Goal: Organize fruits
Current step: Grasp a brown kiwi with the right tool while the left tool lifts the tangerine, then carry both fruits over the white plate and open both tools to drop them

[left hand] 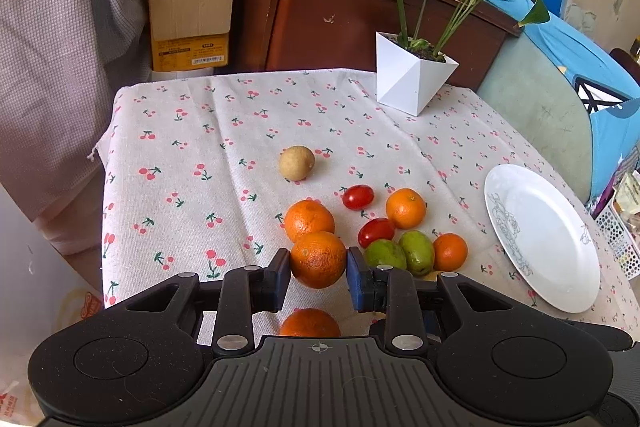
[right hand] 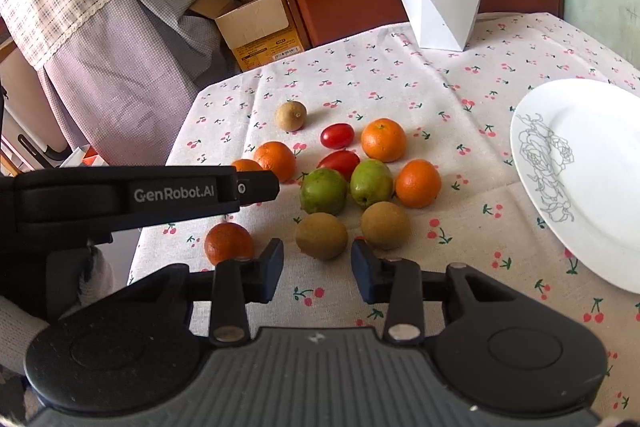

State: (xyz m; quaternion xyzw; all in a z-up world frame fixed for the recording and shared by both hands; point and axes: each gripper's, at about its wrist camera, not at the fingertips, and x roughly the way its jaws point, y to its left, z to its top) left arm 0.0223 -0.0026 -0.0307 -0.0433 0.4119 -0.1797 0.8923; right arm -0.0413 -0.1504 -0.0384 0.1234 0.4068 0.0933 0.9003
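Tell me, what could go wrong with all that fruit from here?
The orange pinched in the left gripper is round and held only at its sides, so it might slip out. The right gripper sits just short of a brown fruit and could nudge it rolling. The plate looks close to the table's edge.

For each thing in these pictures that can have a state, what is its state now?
Left hand-held gripper: shut on an orange.
Right hand-held gripper: open, nothing gripped, a brown fruit just ahead of the tips.
White plate: empty, on the tablecloth.
Cardboard box: flaps open.
White plant pot: upright.
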